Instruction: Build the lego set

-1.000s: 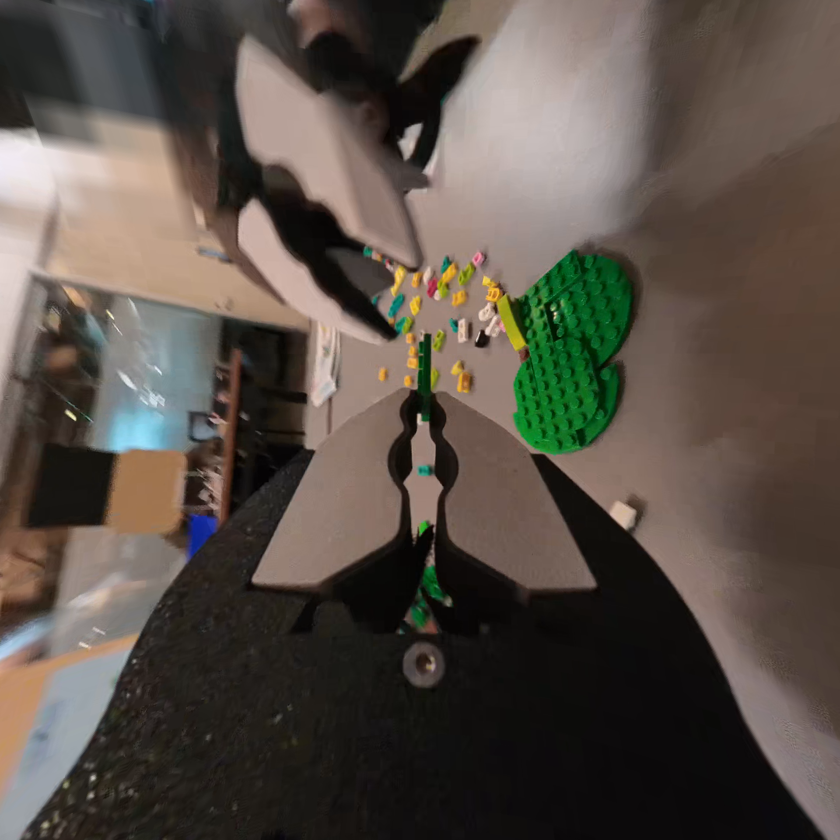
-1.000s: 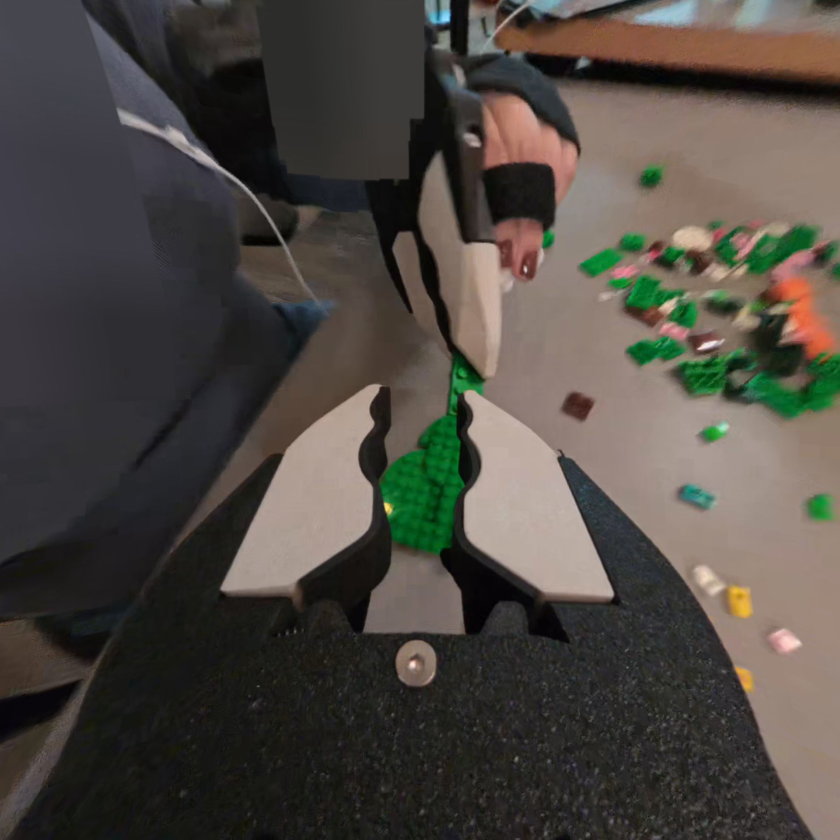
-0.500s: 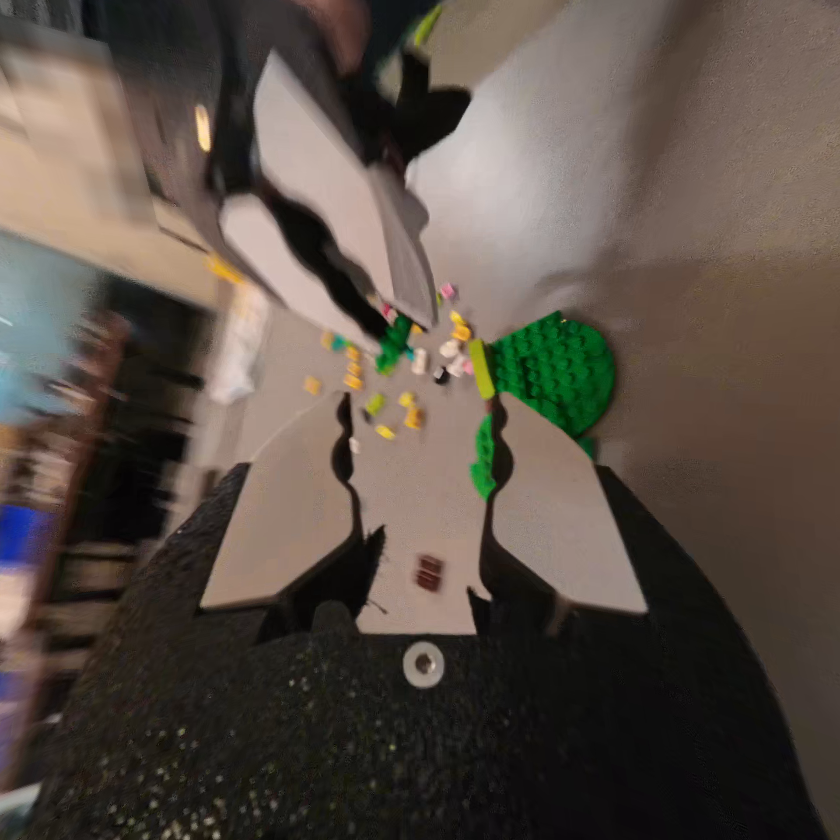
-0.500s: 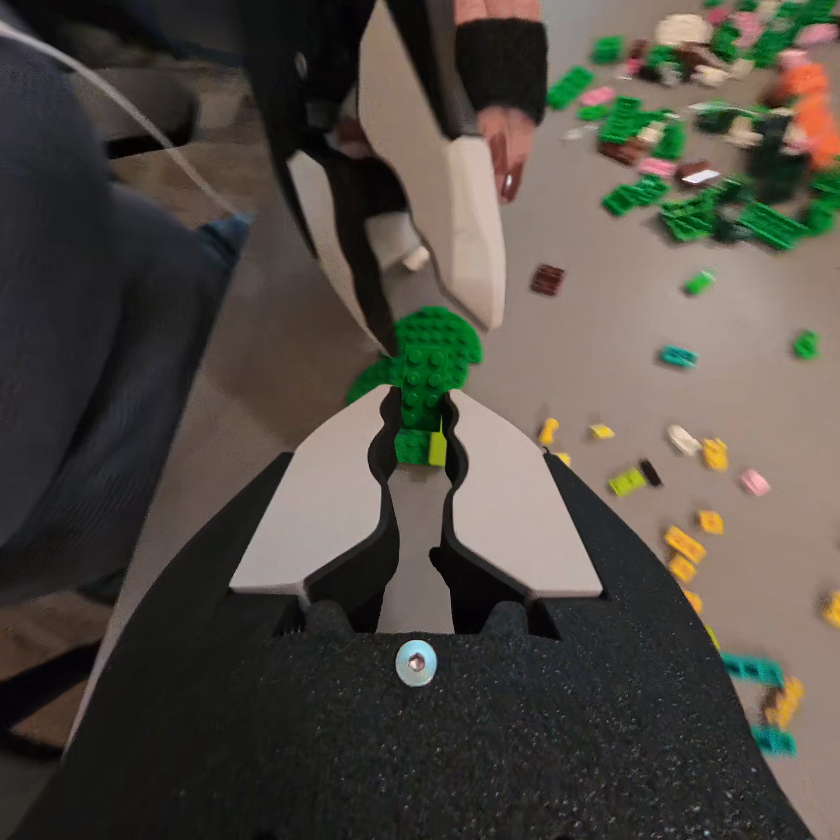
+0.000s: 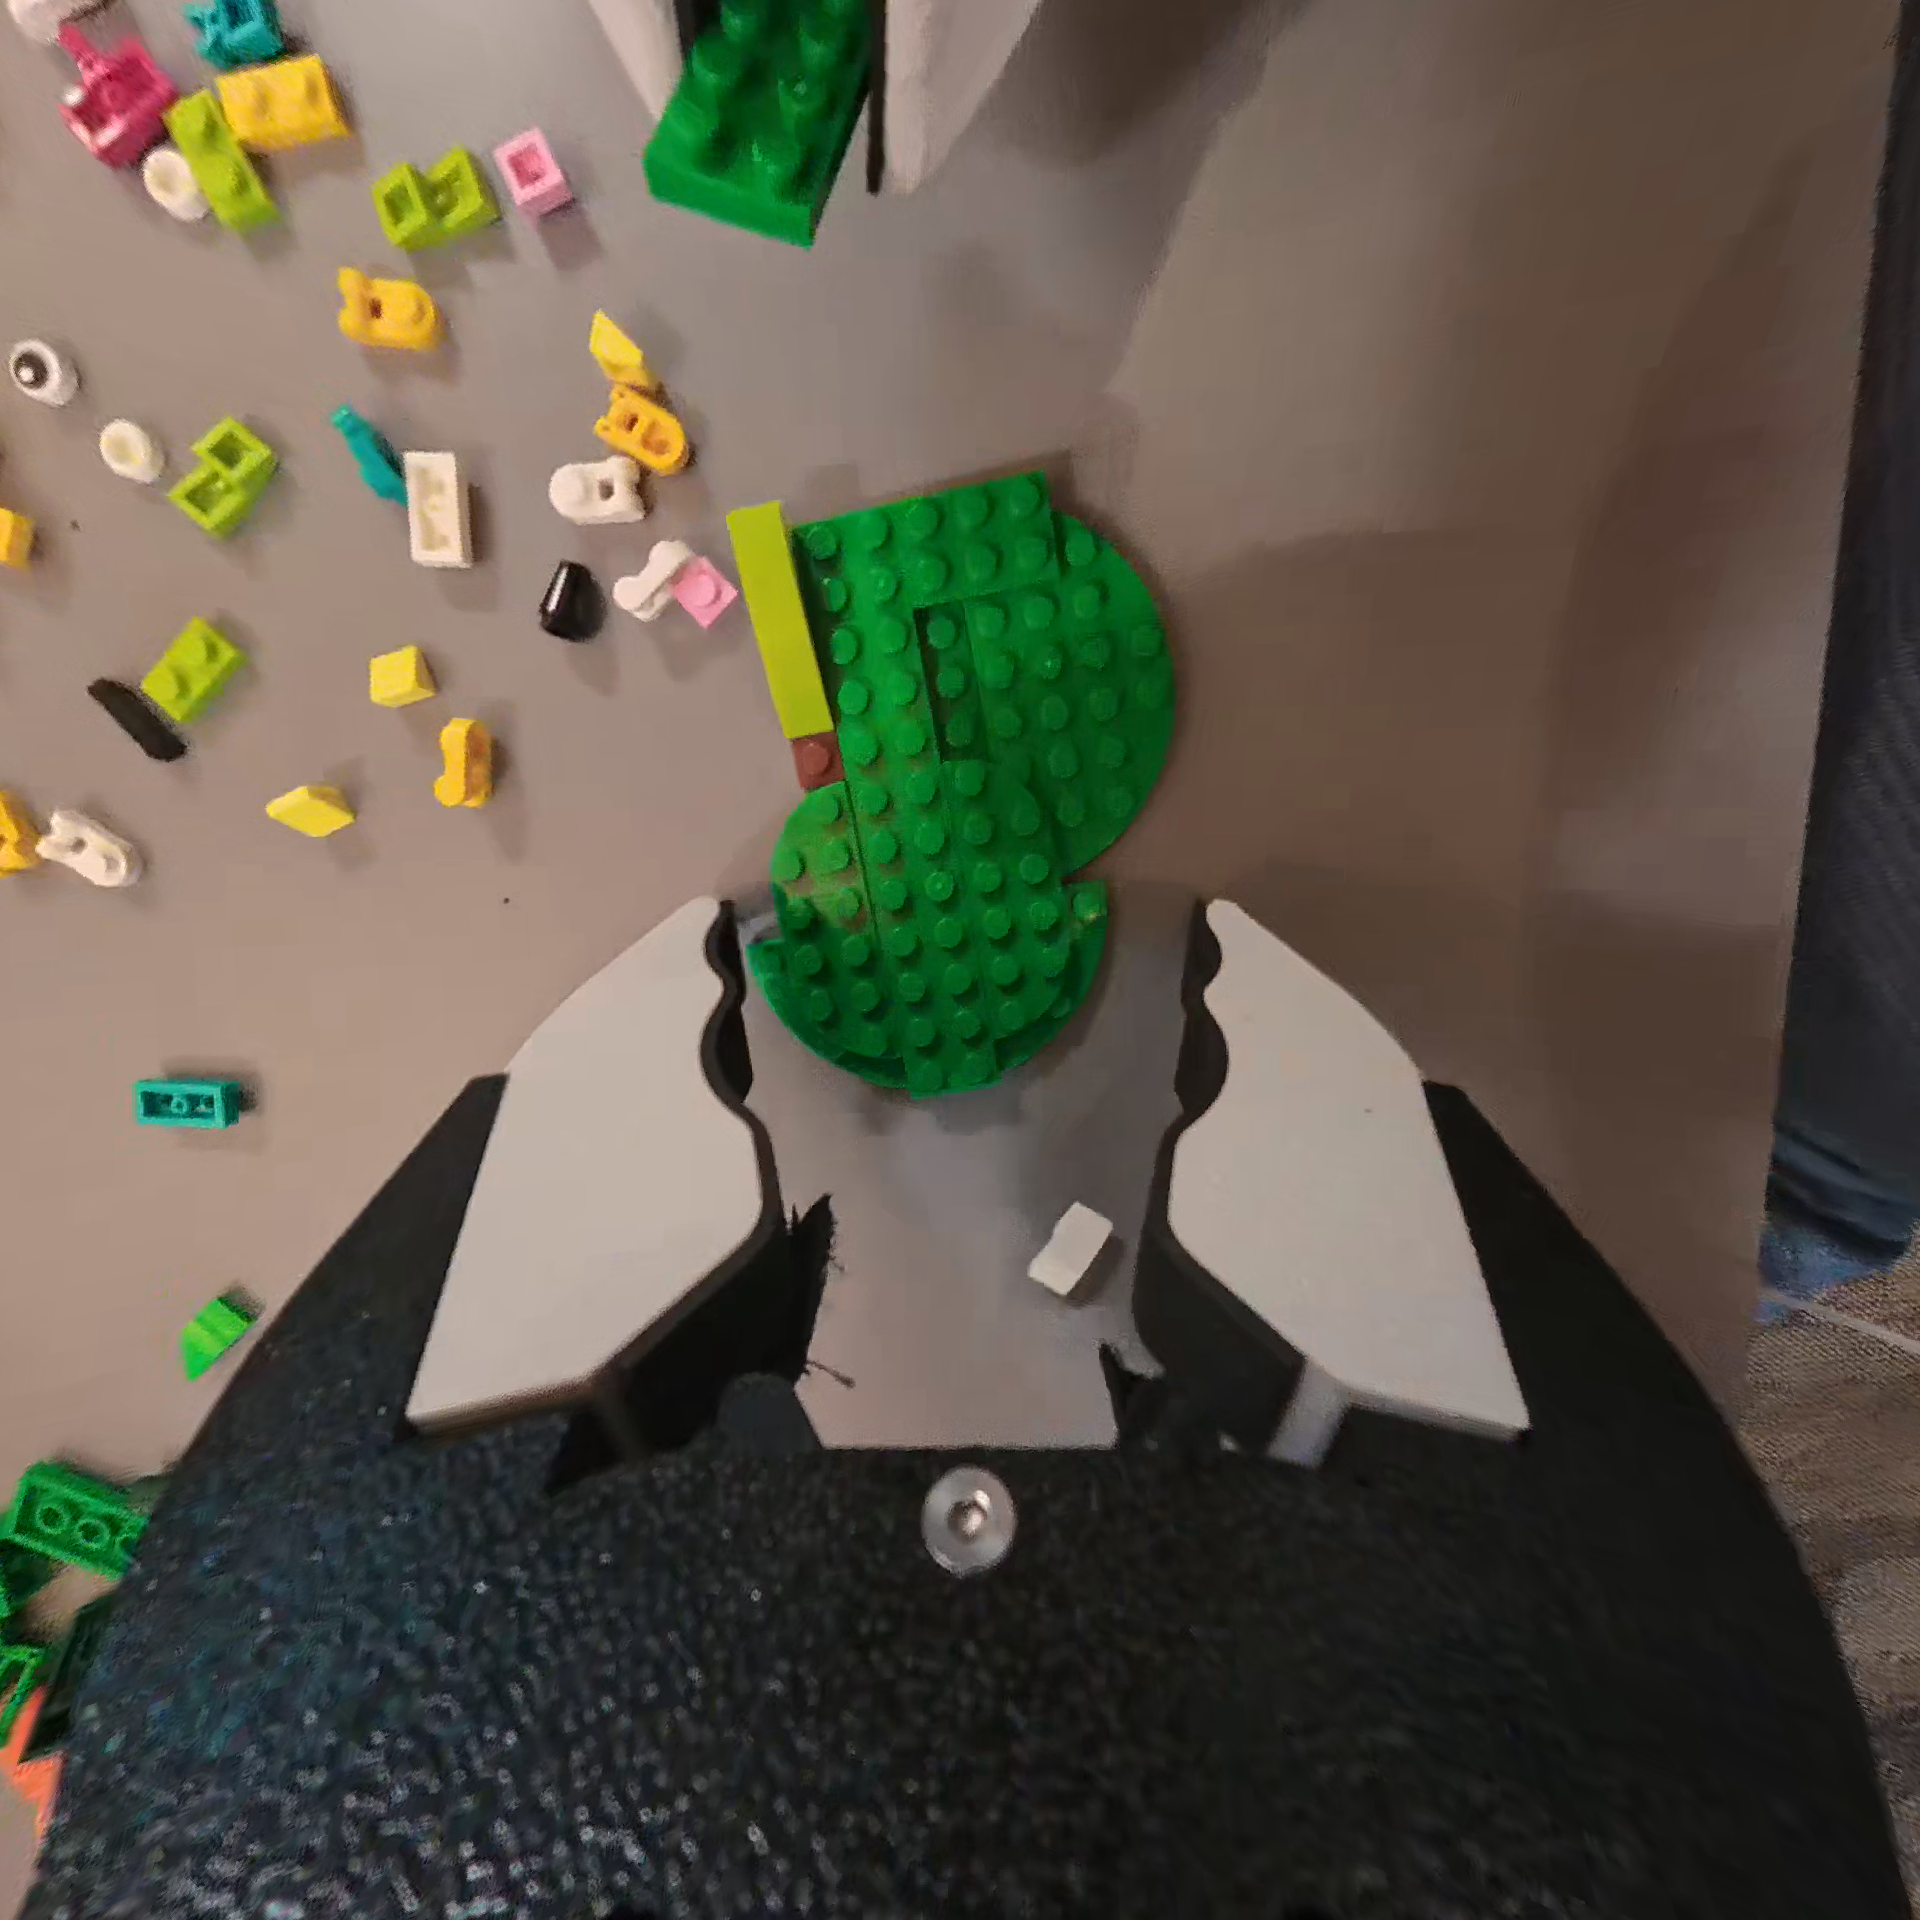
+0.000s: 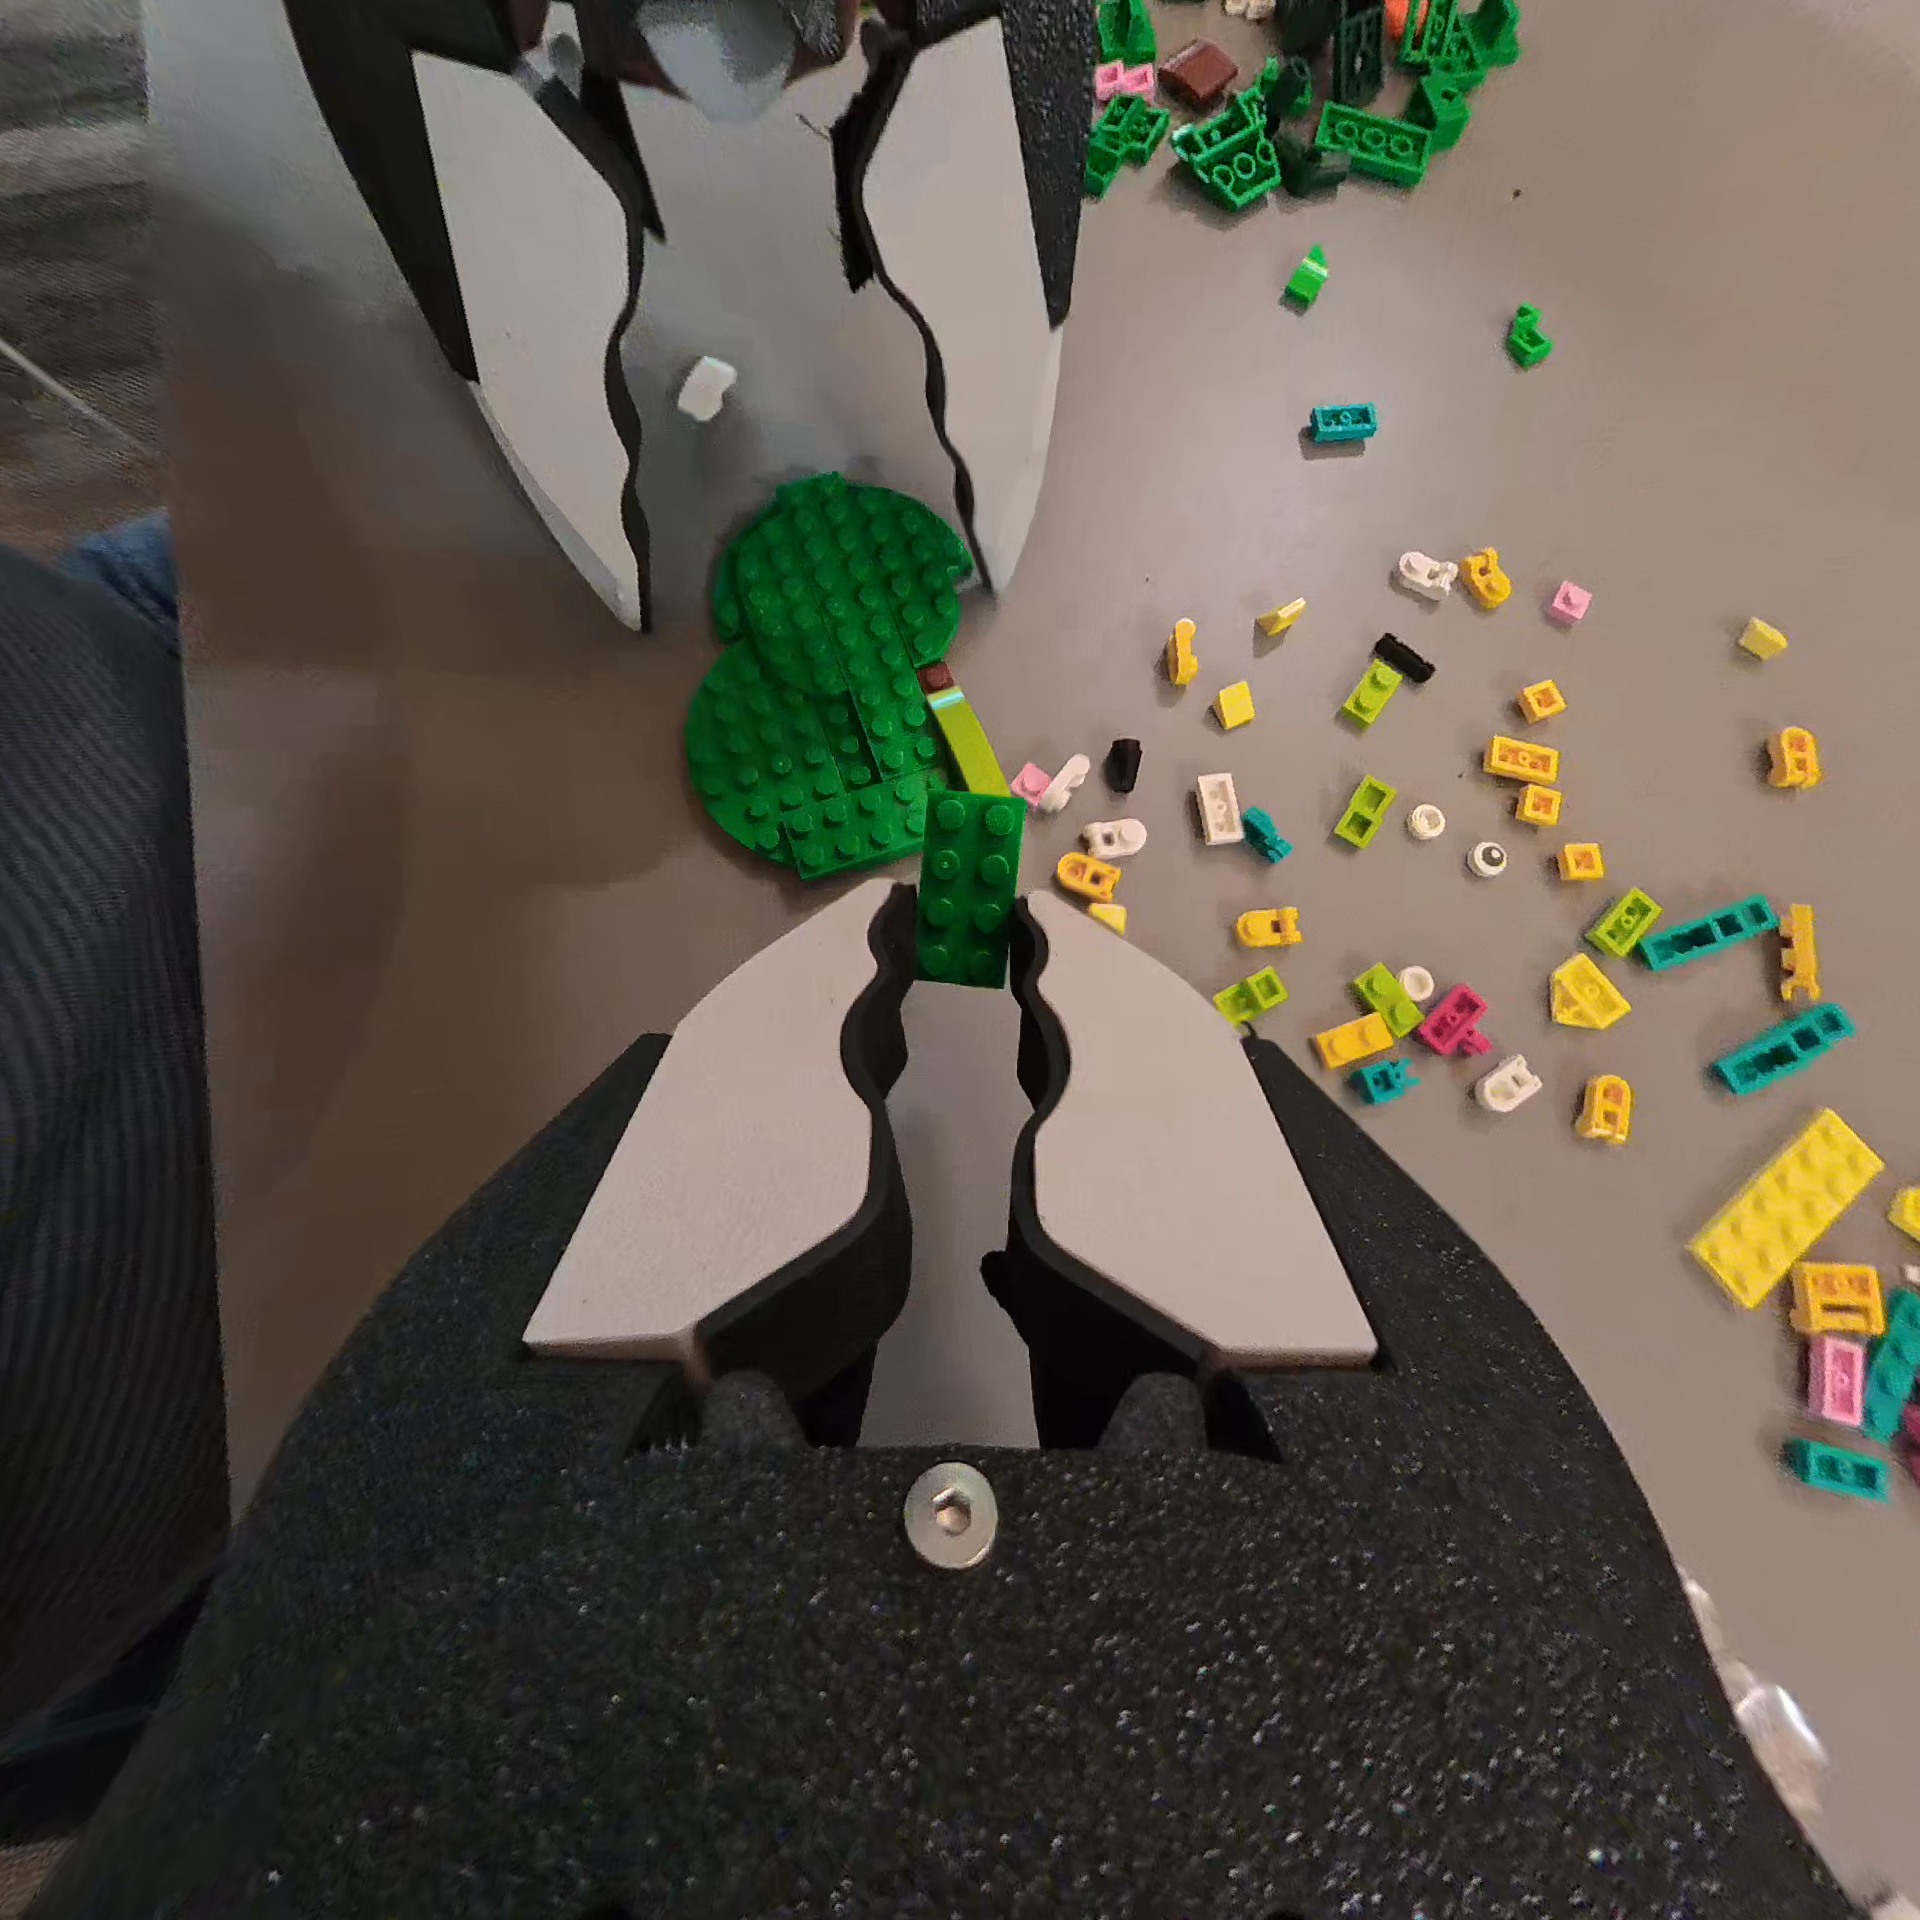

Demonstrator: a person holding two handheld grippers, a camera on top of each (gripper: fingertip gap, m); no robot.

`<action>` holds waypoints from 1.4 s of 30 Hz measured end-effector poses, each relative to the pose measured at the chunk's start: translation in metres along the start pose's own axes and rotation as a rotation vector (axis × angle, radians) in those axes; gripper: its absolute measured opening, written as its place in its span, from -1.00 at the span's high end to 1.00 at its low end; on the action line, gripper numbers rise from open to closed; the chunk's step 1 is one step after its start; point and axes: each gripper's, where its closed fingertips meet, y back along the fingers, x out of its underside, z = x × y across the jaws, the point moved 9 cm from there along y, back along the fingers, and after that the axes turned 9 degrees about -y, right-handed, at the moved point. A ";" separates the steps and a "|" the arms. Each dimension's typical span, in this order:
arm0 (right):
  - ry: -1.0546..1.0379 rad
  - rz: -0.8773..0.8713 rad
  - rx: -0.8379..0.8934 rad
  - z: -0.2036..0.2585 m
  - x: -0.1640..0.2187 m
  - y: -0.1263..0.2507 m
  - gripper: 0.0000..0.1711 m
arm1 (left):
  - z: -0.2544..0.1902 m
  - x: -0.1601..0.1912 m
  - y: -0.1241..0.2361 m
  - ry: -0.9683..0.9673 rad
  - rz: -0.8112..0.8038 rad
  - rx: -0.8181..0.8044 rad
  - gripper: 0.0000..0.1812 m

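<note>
A green base of joined round plates [image 5: 966, 790] lies flat on the grey table, with a lime bar [image 5: 779, 623] and a small brown stud along its left edge. My left gripper [image 5: 966, 914] is open and empty, its fingertips on either side of the base's near end. My right gripper [image 6: 961, 920] is shut on a green two-by-four plate [image 6: 966, 894] and holds it just above the base's [image 6: 810, 675] near right edge, next to the lime bar [image 6: 971, 748]. The left gripper [image 6: 810, 597] shows open at the base's far end. In the left wrist view the right gripper [image 5: 774, 94] shows at the top with the plate [image 5: 748, 145].
Several small yellow, lime, white, pink and teal pieces [image 6: 1455, 831] lie scattered beside the base. A pile of green pieces [image 6: 1299, 114] lies farther off. A yellow plate [image 6: 1787, 1205] lies at the right. A small white piece [image 5: 1070, 1262] sits between my left fingers. A person's leg [image 6: 83, 1039] borders the table. The tips of one gripper are about 10 centimetres away from the tips of the other.
The left gripper let go of the green plate and opened. The right gripper closed on the plate. Both came down close to the base, the left now straddling its end.
</note>
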 end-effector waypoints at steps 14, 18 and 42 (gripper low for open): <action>-0.051 0.333 0.070 0.005 0.019 -0.012 0.81 | -0.027 0.009 0.004 0.246 -0.106 -0.173 0.38; -0.054 0.350 0.028 0.004 0.015 -0.015 0.70 | -0.034 0.011 0.003 0.245 -0.164 -0.245 0.38; -0.562 -0.176 -0.607 -0.012 -0.030 -0.044 0.90 | -0.054 0.030 0.031 0.204 -0.527 -0.623 0.45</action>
